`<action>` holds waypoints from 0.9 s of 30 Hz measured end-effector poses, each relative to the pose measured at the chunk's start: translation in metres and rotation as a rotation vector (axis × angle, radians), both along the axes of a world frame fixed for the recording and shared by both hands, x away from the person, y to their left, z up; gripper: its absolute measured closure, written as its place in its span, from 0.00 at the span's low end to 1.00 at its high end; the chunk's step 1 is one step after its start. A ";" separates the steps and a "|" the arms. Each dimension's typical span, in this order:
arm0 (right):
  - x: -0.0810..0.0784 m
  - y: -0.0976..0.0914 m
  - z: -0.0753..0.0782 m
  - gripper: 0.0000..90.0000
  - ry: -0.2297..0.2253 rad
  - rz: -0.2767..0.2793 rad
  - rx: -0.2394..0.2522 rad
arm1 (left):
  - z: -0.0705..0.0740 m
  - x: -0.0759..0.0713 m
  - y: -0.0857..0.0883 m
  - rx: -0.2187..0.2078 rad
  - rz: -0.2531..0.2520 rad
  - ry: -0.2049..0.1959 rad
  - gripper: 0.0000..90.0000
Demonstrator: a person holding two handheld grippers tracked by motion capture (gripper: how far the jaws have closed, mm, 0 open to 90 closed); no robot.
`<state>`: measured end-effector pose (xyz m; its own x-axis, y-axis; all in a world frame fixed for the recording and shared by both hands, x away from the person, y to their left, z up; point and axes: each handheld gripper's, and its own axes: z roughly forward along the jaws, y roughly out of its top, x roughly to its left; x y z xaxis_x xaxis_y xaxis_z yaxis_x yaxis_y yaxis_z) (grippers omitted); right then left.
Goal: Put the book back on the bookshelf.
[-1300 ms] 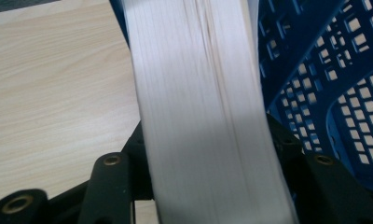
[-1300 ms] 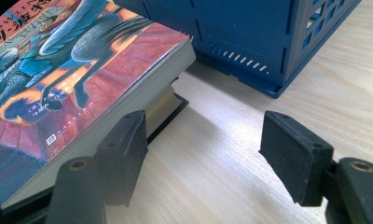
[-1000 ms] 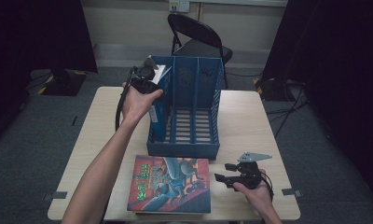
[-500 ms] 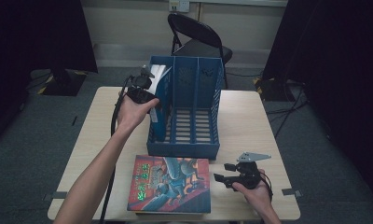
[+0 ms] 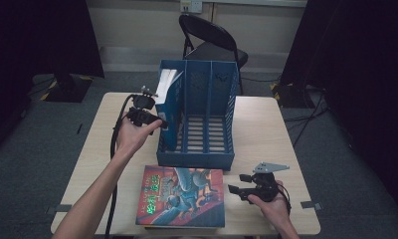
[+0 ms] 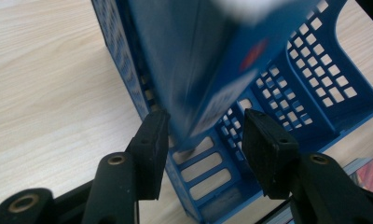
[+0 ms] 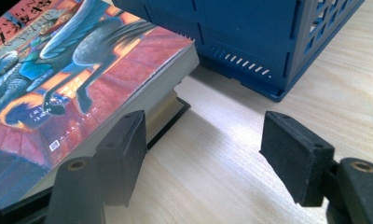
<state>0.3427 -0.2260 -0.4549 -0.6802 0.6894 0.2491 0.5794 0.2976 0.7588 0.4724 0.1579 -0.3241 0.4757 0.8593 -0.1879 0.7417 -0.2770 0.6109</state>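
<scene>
standing blue book in rack's left compartment

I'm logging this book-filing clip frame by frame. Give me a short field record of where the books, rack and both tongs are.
rack: blue slotted file rack upright on the table
blue book: blue book standing in the rack's left slot
left tongs: left tongs astride the blue book's lower corner, jaws just closing, gap still visible
book stack: illustrated book lying flat on another, in front of the rack
right tongs: right tongs open, low over the table beside the stack
</scene>
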 end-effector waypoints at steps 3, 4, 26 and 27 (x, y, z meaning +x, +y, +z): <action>0.000 0.001 0.001 0.35 -0.002 -0.001 0.005 | -0.005 -0.010 0.004 -0.003 -0.017 -0.014 0.59; -0.001 0.002 0.001 0.35 -0.006 0.001 0.005 | -0.007 -0.013 0.005 -0.008 -0.027 -0.015 0.59; -0.008 0.030 0.013 0.56 -0.044 0.065 0.020 | -0.073 -0.086 0.035 -0.028 -0.142 -0.023 0.61; -0.008 0.032 0.014 0.56 -0.044 0.065 0.017 | -0.075 -0.090 0.035 -0.034 -0.125 -0.034 0.61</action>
<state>0.3345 -0.1942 -0.4412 -0.7337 0.6394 0.2297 0.5256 0.3201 0.7882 0.3826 0.1926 -0.3996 0.5852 0.7863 -0.1981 0.6814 -0.3445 0.6458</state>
